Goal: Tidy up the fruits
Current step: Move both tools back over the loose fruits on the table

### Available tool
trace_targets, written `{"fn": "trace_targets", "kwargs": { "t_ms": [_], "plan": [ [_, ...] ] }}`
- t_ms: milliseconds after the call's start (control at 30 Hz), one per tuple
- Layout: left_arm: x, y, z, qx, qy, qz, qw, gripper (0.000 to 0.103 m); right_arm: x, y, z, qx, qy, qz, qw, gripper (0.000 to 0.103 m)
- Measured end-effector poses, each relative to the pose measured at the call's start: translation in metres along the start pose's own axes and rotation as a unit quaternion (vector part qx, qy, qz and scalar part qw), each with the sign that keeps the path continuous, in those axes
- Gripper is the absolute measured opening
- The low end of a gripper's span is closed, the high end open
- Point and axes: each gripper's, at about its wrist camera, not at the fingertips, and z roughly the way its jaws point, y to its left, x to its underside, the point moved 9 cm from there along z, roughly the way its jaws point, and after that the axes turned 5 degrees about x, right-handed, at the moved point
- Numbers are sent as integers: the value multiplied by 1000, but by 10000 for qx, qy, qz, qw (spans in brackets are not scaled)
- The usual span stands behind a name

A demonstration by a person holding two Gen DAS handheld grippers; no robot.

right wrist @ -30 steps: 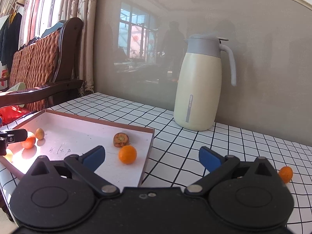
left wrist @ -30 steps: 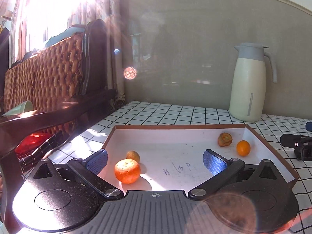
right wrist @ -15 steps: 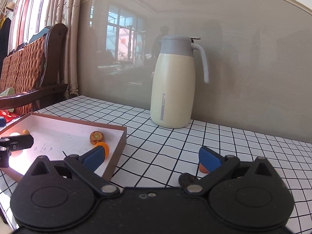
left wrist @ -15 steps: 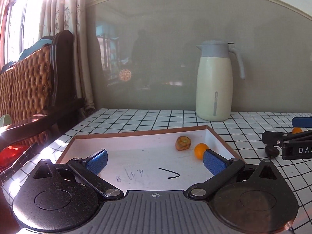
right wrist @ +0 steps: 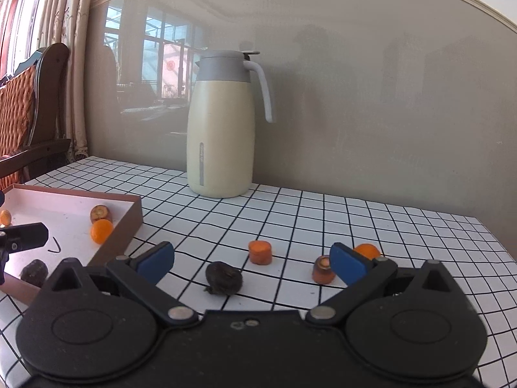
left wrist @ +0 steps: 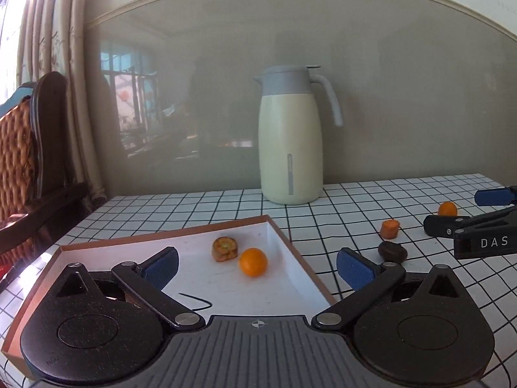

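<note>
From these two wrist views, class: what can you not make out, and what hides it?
- Left wrist view: near end of the tray, hidden by the left gripper body.
- Right wrist view: small orange, partly behind a blue finger pad.
- Right wrist view: tray's left part, cut by the edge.
- Dark fruit: kind unclear.

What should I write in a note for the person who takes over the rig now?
Left gripper: jaws open, empty, over the tray.
Right gripper: jaws open, empty, over the table.
Done: in the tray lie an orange, a cut fruit, a dark fruit and a small orange piece.
Left: on the table, a dark fruit, two orange chunks and a small orange.
</note>
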Motion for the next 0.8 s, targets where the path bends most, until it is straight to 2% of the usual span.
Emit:
{"fn": "trace_targets", "kwargs": {
  "t_ms": [367,467,700,800],
  "plan": [
    [-11,-74,26,627,-44,199,9978,103,13,-48,11,378,142,159,9991,94],
    [-9,-88,36,736,56,165,9971,103,16,-57,14,452,156,140,9988,94],
    [-8,-113,60,838,182,112,9963,103,20,-77,27,559,244,243,9978,93],
    [-6,-121,70,863,241,121,9959,102,19,-79,39,562,295,138,9979,85]
  ]
}}
